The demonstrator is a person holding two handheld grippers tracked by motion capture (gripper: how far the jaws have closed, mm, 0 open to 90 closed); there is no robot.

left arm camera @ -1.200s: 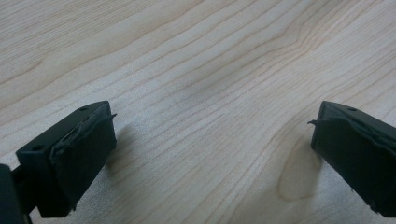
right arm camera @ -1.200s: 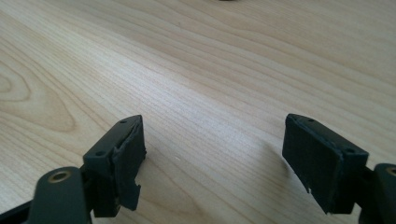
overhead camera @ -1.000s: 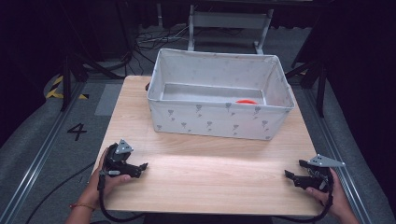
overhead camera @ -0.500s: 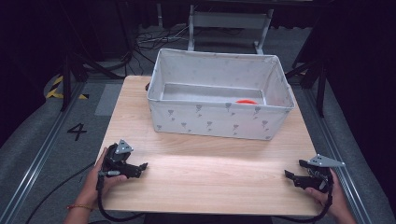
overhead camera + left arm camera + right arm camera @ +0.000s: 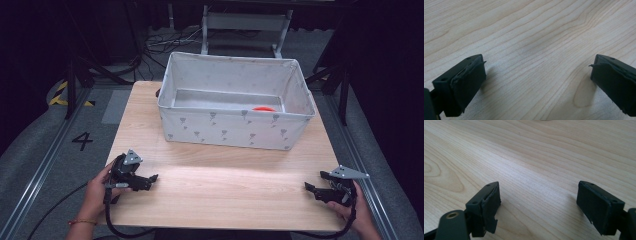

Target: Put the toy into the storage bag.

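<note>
A pale fabric bin [image 5: 235, 131] with small grey marks stands at the back of the wooden table [image 5: 225, 185]. Inside it, near the front right, a red object [image 5: 263, 108] peeks over the wall. My left gripper [image 5: 150, 178] rests low on the table's front left, held by a hand, jaws wide apart. My right gripper [image 5: 314, 187] sits at the front right, also open. In the left gripper view the gripper [image 5: 537, 72] has bare wood between its black pads [image 5: 467, 83]. The right gripper [image 5: 539, 200] likewise holds nothing.
Bare wood spans the table's front between the two grippers. The floor around has metal rails, a painted number 4 [image 5: 83, 140] at left, cables and a metal stand [image 5: 245, 22] behind the bin.
</note>
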